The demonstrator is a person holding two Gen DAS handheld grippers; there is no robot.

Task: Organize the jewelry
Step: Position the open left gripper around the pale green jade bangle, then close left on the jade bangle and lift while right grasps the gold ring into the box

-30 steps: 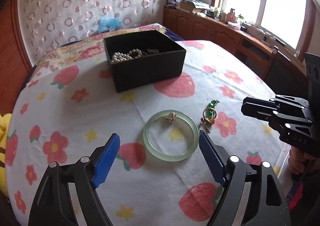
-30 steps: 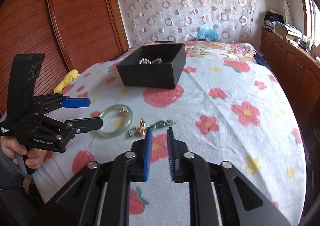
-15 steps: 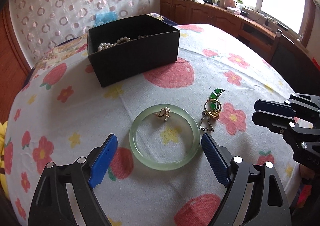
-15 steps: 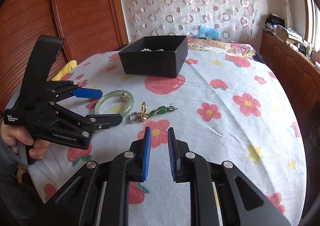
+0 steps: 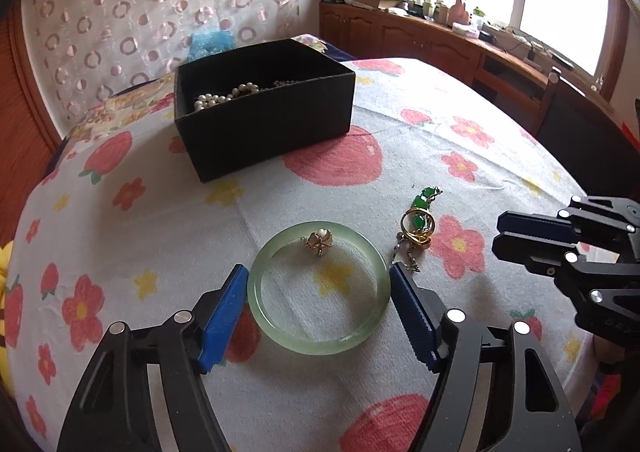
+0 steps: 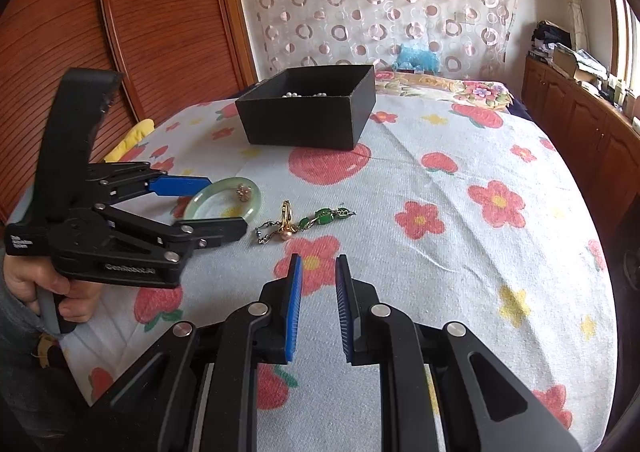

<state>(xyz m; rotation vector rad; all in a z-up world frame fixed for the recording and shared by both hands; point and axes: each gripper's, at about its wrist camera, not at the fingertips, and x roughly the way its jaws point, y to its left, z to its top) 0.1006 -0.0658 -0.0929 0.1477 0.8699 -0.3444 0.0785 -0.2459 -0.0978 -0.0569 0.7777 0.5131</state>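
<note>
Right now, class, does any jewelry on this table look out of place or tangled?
Yes. A small flower-shaped ring leans on the rim of the jade bangle, and a gold ring lies tangled with a green-stone chain beside it, all outside the black box.

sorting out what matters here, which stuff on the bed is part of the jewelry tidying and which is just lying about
Part of the job:
- jade bangle, between the pads of the left gripper, whose jaws have just been closing
- flower ring
- green-stone chain with gold ring
- black box holding pearls

Just lying about:
- blue fluffy item
- yellow cloth
- clutter on the cabinet
</note>
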